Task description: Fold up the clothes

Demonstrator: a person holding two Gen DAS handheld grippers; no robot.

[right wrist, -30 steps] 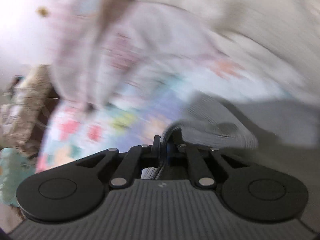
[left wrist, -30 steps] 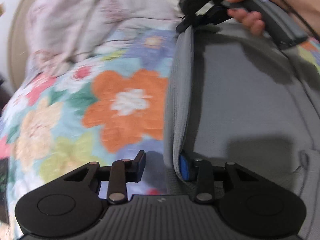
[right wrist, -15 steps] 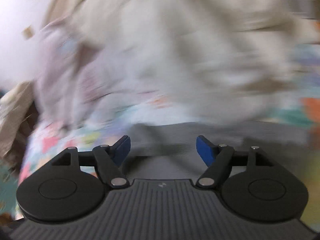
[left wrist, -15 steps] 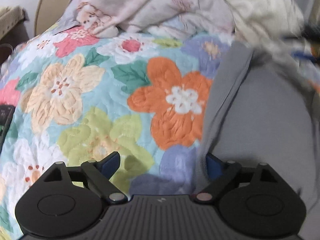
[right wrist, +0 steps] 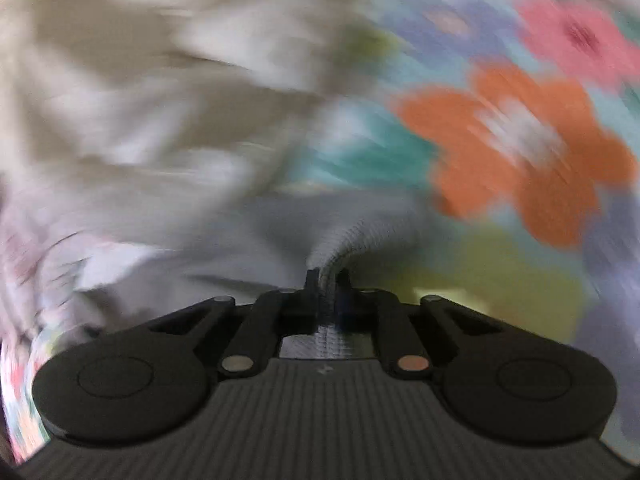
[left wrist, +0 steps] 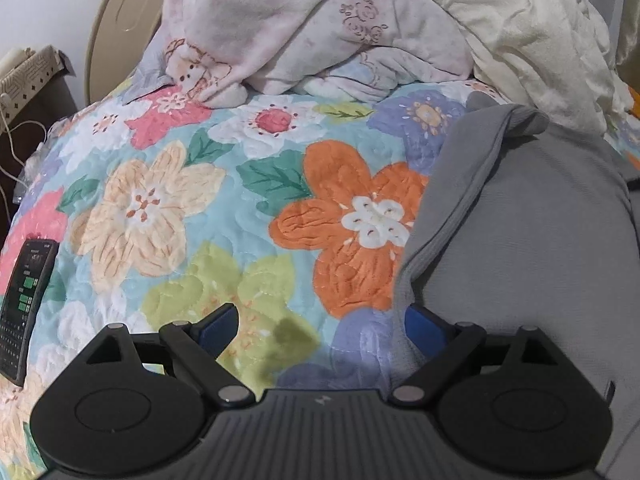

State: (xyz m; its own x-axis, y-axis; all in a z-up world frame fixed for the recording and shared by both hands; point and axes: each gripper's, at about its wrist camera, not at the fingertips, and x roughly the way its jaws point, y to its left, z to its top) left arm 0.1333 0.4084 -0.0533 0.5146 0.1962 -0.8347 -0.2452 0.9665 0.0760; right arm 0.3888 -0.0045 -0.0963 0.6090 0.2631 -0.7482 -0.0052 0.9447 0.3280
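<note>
A flowered quilt (left wrist: 192, 208) covered the bed and filled most of the left wrist view, with big orange, peach, pink and green flowers on a light blue ground. In the right wrist view the same quilt (right wrist: 516, 136) appeared in the upper right of the frame, much blurred. A grey garment (left wrist: 532, 248) lay flat on the quilt along the right side of the left wrist view; its thick ribbed edge ran from the upper right down to the lower middle. Across the top of that frame a pink blanket (left wrist: 304, 28) with small printed figures was heaped, and a cream blanket (left wrist: 532, 28) lay bunched beside it in the upper right. At the left edge a dark phone (left wrist: 26, 308) rested on the quilt, screen lit.

The left claw (left wrist: 320, 324) was at the bottom of its frame with its two blue-tipped fingers spread wide and nothing between them; the right finger was just beside the edge of the grey garment, but I cannot tell if it touched. The right claw (right wrist: 326, 280) was closed tightly, and a ribbed fold of the grey garment (right wrist: 344, 240) was pinched between its fingers in the lower middle of the frame. The rest of that view was too blurred to read.
</note>
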